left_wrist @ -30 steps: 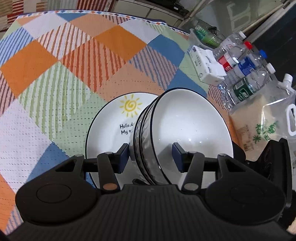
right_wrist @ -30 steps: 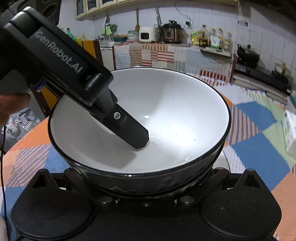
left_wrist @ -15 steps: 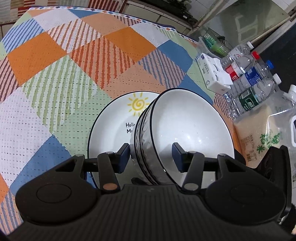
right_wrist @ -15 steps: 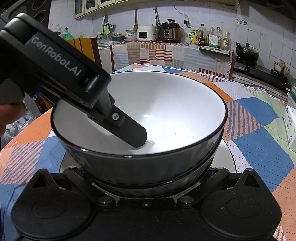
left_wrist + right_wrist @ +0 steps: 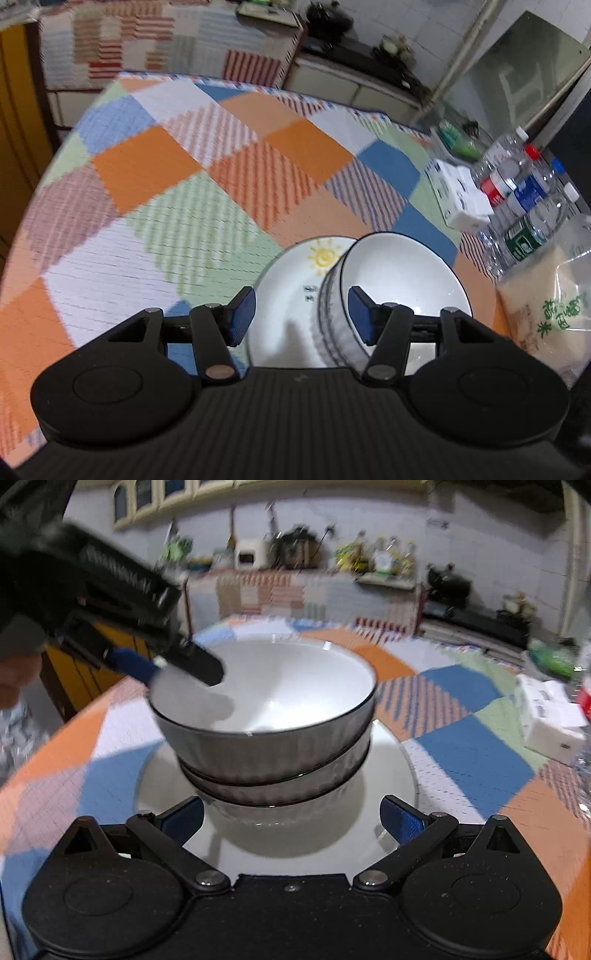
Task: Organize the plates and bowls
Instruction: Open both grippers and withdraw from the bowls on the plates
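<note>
Two nested grey ribbed bowls with white insides [image 5: 273, 716] [image 5: 402, 280] stand on a white plate with a yellow sun print [image 5: 295, 291] [image 5: 391, 775] on the checked tablecloth. My left gripper [image 5: 301, 314] is open, its fingers apart either side of the bowl rim and not touching it; it also shows above the bowl's left rim in the right wrist view [image 5: 173, 664]. My right gripper [image 5: 291, 818] is open and empty, just in front of the plate's near edge.
Several water bottles [image 5: 524, 206], a white box [image 5: 461, 195] [image 5: 550, 712] and a clear bag with green print [image 5: 554, 306] stand at the table's right side. A kitchen counter with appliances [image 5: 295, 554] is behind the table.
My left gripper has let go of the top bowl's rim, opened and pulled back upward. My right gripper has opened and drawn back from the bowls, which now rest on the plate.
</note>
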{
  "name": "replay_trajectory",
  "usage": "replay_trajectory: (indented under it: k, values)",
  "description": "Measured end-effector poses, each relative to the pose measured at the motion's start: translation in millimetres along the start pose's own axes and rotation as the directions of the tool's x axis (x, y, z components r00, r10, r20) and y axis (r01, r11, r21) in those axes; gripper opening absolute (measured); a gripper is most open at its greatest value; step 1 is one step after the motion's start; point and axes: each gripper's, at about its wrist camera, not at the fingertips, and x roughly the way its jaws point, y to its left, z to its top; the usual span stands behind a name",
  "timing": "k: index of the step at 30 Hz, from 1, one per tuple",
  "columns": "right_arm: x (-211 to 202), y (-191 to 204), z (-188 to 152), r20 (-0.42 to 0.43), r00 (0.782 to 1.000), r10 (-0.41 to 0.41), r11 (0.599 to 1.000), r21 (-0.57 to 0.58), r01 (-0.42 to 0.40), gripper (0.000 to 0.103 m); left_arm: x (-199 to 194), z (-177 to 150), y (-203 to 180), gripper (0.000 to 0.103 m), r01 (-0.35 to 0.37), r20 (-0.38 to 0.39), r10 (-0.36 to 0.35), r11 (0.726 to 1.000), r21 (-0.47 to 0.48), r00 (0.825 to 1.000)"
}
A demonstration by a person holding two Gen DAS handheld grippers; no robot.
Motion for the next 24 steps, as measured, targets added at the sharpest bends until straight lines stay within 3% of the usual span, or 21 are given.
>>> replay_trajectory:
  k: [5,10,17,21,24]
  values:
    - [-34.0,8.9,4.1,0.026,0.999,-0.022,1.0,-0.002,0.022,0.103,-39.9,-10.0,-8.9,0.06,-0.073,0.068,0.068,0.995,0.071,0.995]
    - [-62.7,16.6,16.8,0.064,0.995,-0.08,0.997,-0.003,0.081,0.103,-75.8,-22.3,-24.9,0.065,-0.111,0.088,0.1,0.984,0.141,0.991]
    - [-104.6,20.0,34.3,0.172,0.974,-0.147,0.989,0.043,0.142,0.103,-130.8,-35.2,-41.3,0.079,-0.145,0.159,0.118,0.975,0.17,0.98]
    - [-130.3,23.1,42.1,0.241,0.951,-0.195,0.98,0.077,0.182,0.103,-154.9,-41.1,-46.0,0.08,-0.165,0.17,0.135,0.969,0.181,0.976]
    - [-146.9,21.2,50.6,0.223,0.956,-0.188,0.977,0.142,0.159,0.103,-170.9,-46.7,-45.8,0.08,-0.183,0.188,0.152,0.971,0.156,0.97]
